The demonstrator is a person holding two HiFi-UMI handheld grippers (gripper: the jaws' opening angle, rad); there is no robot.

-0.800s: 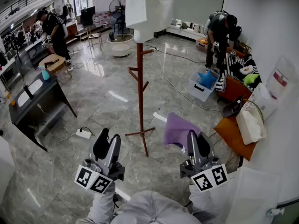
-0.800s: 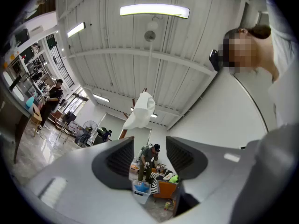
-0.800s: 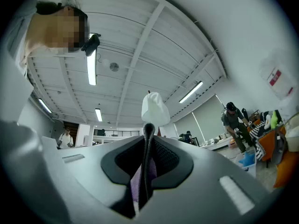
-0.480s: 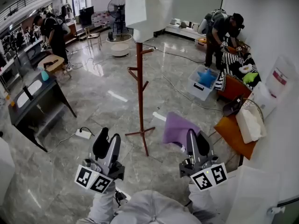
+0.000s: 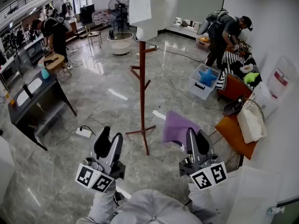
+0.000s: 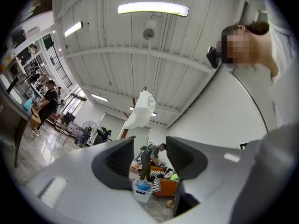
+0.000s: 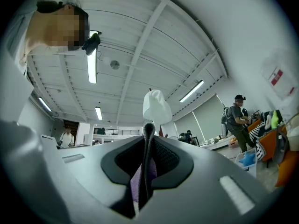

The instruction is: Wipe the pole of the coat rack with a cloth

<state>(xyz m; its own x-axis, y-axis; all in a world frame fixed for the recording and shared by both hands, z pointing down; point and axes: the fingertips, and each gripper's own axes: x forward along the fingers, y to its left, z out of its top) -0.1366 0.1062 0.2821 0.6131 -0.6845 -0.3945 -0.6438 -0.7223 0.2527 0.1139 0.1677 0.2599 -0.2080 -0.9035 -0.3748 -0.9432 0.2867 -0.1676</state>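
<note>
Pinching cloth (image 5: 176,127): right hand-held gripper (image 5: 196,134)
Left hand-held gripper (image 5: 110,136): spread, empty
Pole (image 5: 142,87): untouched, cloth well apart; wiping all left

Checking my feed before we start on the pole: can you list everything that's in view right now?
coat rack: one, red-brown wood, standing on the floor at centre, ahead of both grippers
white garment: one, hanging at the rack's top
purple cloth: one, in the right gripper, not touching the rack
power strip: one, white, on the floor left of the rack's base
black table: one, far left
storage bin: one, white, something blue inside, right of the rack
electric fan: one, black, at the back
people: two, dark clothes, one back left, the other back right
left gripper: one, open, empty
right gripper: one, shut on the purple cloth
</note>
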